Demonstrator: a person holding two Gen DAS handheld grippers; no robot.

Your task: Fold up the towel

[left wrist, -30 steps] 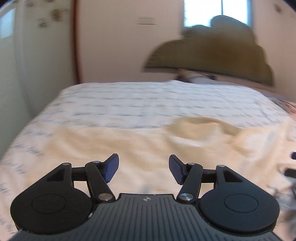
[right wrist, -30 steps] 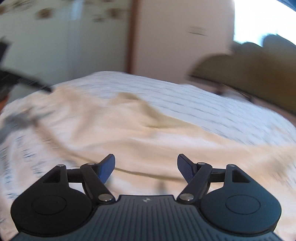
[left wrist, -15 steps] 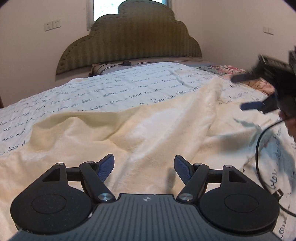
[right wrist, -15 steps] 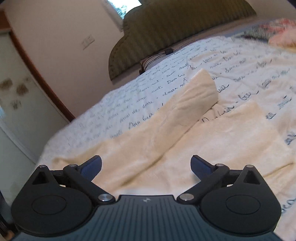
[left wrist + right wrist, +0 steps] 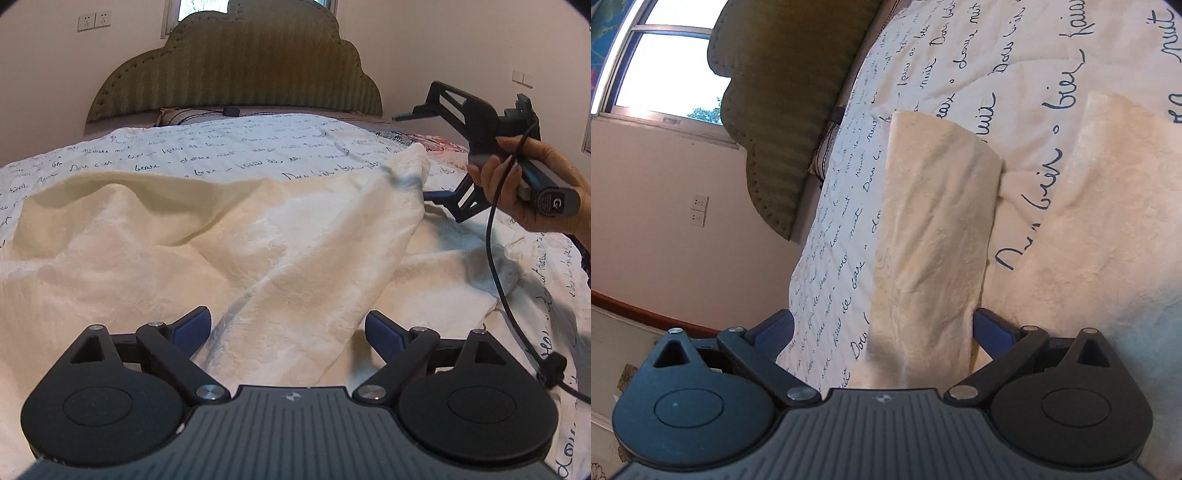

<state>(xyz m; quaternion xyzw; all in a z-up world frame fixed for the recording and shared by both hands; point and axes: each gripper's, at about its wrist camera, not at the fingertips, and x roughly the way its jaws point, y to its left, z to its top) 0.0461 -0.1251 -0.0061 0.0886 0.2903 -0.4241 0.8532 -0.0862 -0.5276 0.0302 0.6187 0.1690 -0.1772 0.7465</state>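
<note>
A cream towel (image 5: 229,236) lies rumpled on the bed, with a raised ridge running from near me to its far right corner (image 5: 413,162). My left gripper (image 5: 288,326) is open low over the near edge, the ridge's end between its fingers. A hand (image 5: 524,184) holds my right gripper (image 5: 413,157) rolled on its side, open, one finger above and one below that far corner. In the right wrist view a folded strip of towel (image 5: 931,229) runs between the wide-apart fingers of the right gripper (image 5: 882,328).
The bed has a white quilt (image 5: 258,147) printed with dark script and an olive padded headboard (image 5: 236,66). A black cable (image 5: 495,258) hangs from the right gripper across the towel's right side. A window (image 5: 665,66) and wall sockets (image 5: 700,210) are beyond.
The right gripper has rolled onto its side and closed in on the towel's far right corner. The left gripper's fingers stand slightly wider, and it sits a little nearer the towel.
</note>
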